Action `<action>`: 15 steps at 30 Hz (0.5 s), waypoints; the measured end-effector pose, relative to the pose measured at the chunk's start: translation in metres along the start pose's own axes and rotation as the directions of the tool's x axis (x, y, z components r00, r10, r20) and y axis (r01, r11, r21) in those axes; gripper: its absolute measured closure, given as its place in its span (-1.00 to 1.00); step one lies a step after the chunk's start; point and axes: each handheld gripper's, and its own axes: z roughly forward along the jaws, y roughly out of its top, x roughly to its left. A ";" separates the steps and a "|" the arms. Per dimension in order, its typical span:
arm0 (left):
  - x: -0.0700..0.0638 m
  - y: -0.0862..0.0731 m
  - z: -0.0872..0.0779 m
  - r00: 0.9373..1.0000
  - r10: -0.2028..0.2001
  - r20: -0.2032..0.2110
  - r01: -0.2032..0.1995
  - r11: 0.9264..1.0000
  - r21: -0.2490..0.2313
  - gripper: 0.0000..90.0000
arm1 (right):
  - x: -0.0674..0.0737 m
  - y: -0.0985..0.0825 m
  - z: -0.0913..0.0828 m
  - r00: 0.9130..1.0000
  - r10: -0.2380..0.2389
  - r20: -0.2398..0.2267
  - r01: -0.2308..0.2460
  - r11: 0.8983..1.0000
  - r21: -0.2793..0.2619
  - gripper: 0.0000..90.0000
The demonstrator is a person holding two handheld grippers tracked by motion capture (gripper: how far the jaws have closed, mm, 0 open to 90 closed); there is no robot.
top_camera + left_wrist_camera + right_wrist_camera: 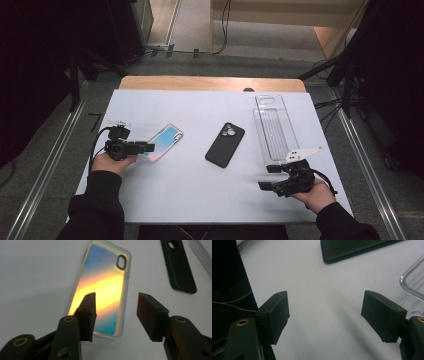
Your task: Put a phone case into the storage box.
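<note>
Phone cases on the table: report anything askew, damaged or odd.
Nothing looks damaged. The iridescent case and the black case lie flat but slanted, not squared to the table edge; the clear tray lies nearly straight.

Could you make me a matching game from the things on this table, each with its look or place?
Things:
1. iridescent phone case
2. black phone case
3. clear tray
4. left gripper

Descriptions:
A. see-through, at the table's right side
B. dark, mid-table
C. shimmering orange and blue, at the left
D. jaws apart over a case, gripping nothing

Pairs: 1-C, 2-B, 3-A, 4-D
</note>
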 end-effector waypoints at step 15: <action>-0.045 -0.020 -0.010 0.976 0.175 0.130 -0.169 0.984 -0.058 -0.30 | -0.002 0.000 0.000 1.000 0.006 0.004 -0.006 1.000 -0.002 -0.54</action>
